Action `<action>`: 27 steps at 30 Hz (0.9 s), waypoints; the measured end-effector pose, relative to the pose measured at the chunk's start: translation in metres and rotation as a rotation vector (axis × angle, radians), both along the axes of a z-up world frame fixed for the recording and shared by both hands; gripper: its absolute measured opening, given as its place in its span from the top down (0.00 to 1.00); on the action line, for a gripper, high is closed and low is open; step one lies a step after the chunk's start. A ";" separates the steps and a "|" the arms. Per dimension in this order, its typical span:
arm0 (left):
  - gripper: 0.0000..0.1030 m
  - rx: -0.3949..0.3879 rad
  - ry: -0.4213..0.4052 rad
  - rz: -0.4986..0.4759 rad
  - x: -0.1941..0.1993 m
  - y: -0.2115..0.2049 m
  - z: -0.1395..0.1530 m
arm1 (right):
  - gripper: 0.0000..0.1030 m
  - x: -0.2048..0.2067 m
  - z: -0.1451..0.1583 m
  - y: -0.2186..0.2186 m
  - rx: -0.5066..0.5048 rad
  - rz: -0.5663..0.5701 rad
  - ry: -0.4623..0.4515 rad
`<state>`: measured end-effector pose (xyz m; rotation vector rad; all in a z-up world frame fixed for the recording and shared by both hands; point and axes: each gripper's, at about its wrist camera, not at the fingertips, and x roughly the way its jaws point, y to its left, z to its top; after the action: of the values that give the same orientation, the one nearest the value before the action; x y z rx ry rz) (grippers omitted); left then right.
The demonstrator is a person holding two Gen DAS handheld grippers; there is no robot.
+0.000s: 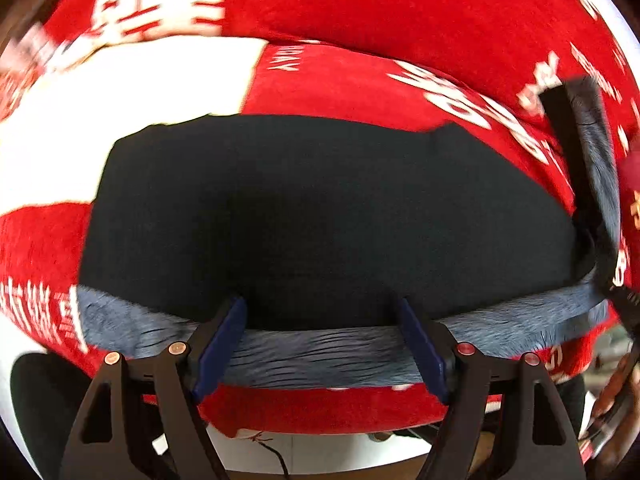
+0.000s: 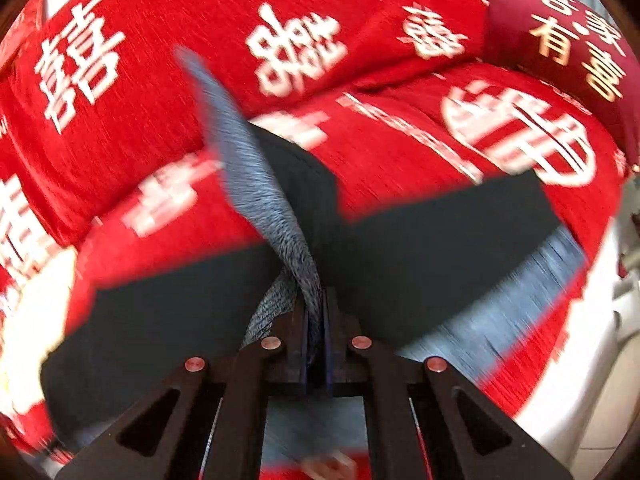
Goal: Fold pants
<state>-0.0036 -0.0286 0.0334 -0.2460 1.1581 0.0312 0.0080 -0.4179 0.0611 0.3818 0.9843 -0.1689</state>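
Note:
The black pants (image 1: 320, 216) with a grey fleece lining (image 1: 320, 352) lie folded on a red sofa cover. My left gripper (image 1: 322, 344) is open, its blue pads either side of the grey lined edge at the pants' near side, holding nothing. My right gripper (image 2: 316, 332) is shut on a pinched strip of the pants (image 2: 256, 184), grey lining showing, lifted above the rest of the black cloth (image 2: 440, 240). That lifted strip also shows at the right of the left wrist view (image 1: 592, 168).
The red sofa cover (image 2: 160, 40) with white characters fills both views. A dark red cushion (image 2: 560, 40) sits at the back right. The sofa's white front edge (image 2: 580, 380) is at the lower right. A white floor (image 1: 320, 452) lies below the sofa edge.

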 end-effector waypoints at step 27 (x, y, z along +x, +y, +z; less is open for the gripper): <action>0.14 0.040 -0.041 -0.090 -0.001 -0.048 -0.003 | 0.22 -0.015 0.009 0.194 -0.560 0.766 -0.224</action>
<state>-0.0047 -0.0763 0.0301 -0.1583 1.1255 -0.0301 -0.0066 -0.2239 0.0703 -0.4880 0.7630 0.2887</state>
